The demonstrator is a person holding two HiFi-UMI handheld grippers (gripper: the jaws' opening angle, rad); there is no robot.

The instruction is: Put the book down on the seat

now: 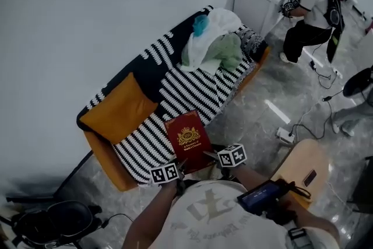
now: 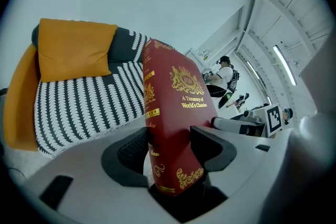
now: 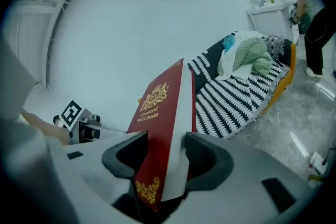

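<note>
The red book (image 1: 187, 140) is up in the air with its cover facing up. It hangs just over the front edge of the seat (image 1: 102, 154), a long sofa with a striped blanket (image 1: 180, 93) on it. I think the book is not lying on the blanket yet.

Both tools hold the book. The left tool (image 2: 170, 148) is clamped on the spine side, near a bottom corner. The right tool (image 3: 164, 157) is clamped on the page side, near the other bottom corner.

The step now is to set the book down. A good spot looks like the bare stripes between the orange cushion (image 1: 119, 109) and the pile of clothes (image 1: 213, 44). The book should go a bit more forward first, so it is well away from the edge. Then both tools should go down together, so the book stays flat. The tools should let go only when the book rests on the blanket. If it lands too near the edge, it could slide off onto the floor (image 1: 262, 108).
</note>
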